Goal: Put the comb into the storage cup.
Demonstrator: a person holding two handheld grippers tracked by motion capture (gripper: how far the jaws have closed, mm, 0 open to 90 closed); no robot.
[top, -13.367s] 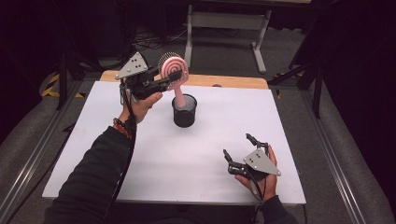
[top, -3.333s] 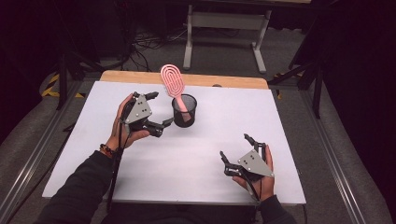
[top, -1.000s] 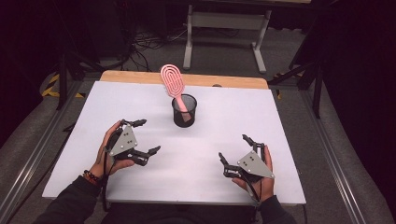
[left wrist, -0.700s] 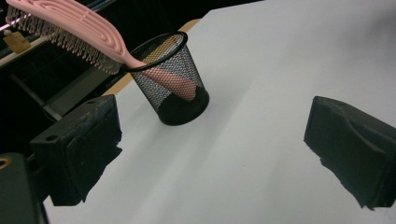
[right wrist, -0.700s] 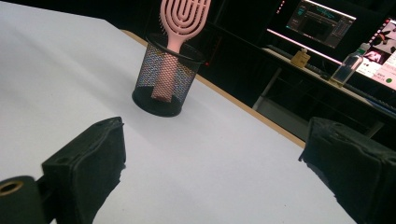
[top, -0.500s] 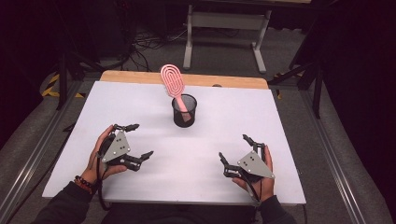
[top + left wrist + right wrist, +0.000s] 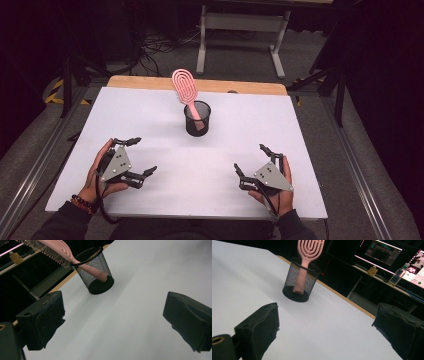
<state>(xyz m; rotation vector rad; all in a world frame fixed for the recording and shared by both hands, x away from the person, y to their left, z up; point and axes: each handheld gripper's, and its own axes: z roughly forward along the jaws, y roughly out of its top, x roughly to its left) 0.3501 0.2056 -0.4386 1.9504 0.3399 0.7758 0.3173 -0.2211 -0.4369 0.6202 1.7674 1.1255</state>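
We see a pink plastic hairbrush with an oval, slotted head (image 7: 185, 89) standing handle-down in a black wire-mesh cylindrical cup (image 7: 197, 119). The cup sits upright on the white rectangular tabletop (image 7: 150, 115), toward its far middle, and the brush leans back and to the left, so that its head rises well above the rim and tilts toward the far wooden edge strip (image 7: 145, 82). In the right gripper view we make out the pink handle through the mesh, its end resting on the cup's solid black base (image 7: 295, 296); in the left gripper view the bristled head (image 7: 45, 249) crosses the rim at the cup's upper left.

Our left tool (image 7: 137, 156) lies near the front left of the tabletop, held in the left hand (image 7: 102, 172), with its jaws spread wide apart and nothing between them. Our right tool (image 7: 251, 160) rests near the front right in the right hand (image 7: 275, 187), its jaws likewise wide apart and empty. Both tools are well apart from the cup and from each other, with bare white tabletop between them, and both point roughly toward the cup.

Beyond the tabletop in the right gripper view we notice a lit monitor (image 7: 385, 248) and a clear bottle (image 7: 397, 274) on a dark desk.
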